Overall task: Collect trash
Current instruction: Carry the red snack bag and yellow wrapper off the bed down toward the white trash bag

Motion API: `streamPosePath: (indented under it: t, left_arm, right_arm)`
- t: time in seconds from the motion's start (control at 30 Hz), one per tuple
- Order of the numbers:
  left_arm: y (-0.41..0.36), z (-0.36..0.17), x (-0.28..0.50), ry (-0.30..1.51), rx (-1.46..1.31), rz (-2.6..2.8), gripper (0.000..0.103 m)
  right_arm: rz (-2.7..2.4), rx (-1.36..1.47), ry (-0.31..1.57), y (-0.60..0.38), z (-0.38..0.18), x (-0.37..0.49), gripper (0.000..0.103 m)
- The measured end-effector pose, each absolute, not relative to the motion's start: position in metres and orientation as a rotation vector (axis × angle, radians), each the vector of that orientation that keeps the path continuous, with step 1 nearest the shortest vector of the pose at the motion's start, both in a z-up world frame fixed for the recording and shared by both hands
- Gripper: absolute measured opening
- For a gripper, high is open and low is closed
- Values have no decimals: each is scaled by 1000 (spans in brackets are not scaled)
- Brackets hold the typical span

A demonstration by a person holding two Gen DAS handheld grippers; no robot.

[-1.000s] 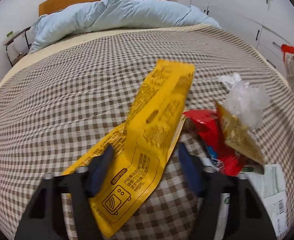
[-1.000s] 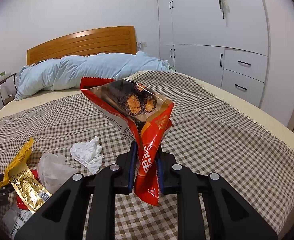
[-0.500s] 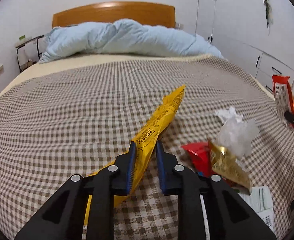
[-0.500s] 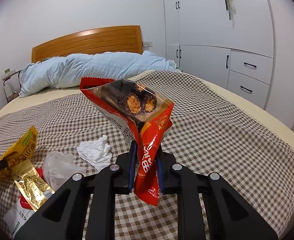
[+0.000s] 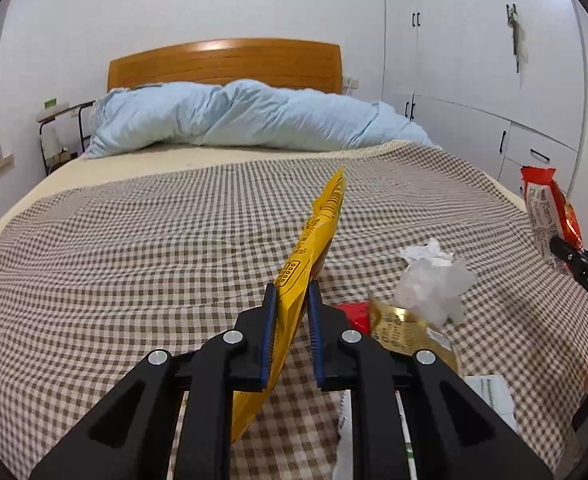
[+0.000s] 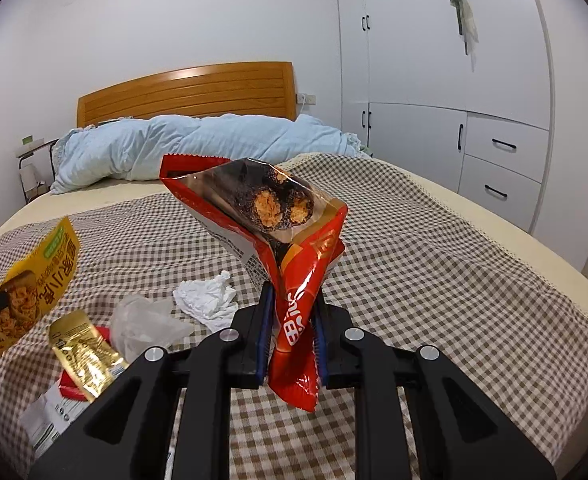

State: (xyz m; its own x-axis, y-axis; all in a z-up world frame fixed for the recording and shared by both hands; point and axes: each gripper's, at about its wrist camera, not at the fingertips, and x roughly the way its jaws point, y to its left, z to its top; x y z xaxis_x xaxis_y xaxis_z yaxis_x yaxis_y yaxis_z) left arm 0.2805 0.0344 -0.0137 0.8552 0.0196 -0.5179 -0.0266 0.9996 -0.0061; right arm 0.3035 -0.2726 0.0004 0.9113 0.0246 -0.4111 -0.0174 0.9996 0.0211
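My left gripper (image 5: 292,292) has a long yellow wrapper (image 5: 317,232) between its blue pads, edge-on and lifted off the checked bedspread (image 5: 134,260); its jaws are closing on it. In the right wrist view the same yellow wrapper (image 6: 34,280) hangs at the far left. My right gripper (image 6: 292,300) is shut on a red snack bag (image 6: 262,208), held up above the bed. A crumpled white tissue (image 6: 208,300), a clear plastic bag (image 6: 142,320), a gold sachet (image 6: 86,352) and a white printed packet (image 6: 50,412) lie on the bedspread between the two grippers.
A rolled light-blue duvet (image 5: 246,120) lies along the wooden headboard (image 5: 222,60). White wardrobes with drawers (image 6: 501,152) stand right of the bed. A small bedside rack (image 5: 62,128) is at the left. A red wrapper (image 5: 353,314) lies under the gold sachet.
My left gripper went from open around the flat yellow wrapper to closed on it, then lifted it so it stands edge-on. The right gripper, with the red bag, shifted slightly.
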Motion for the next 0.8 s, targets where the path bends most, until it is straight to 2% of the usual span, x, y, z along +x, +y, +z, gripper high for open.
streamPosePath:
  t: [0.37,0.8]
  left_arm:
    - [0,21,212,446,47,-29,13]
    - [-37,37,147,444,65,-129,13]
  right_arm:
    - [80,-32,381,-276,21,253,18]
    - [116,-40,353,-283,41,194,18]
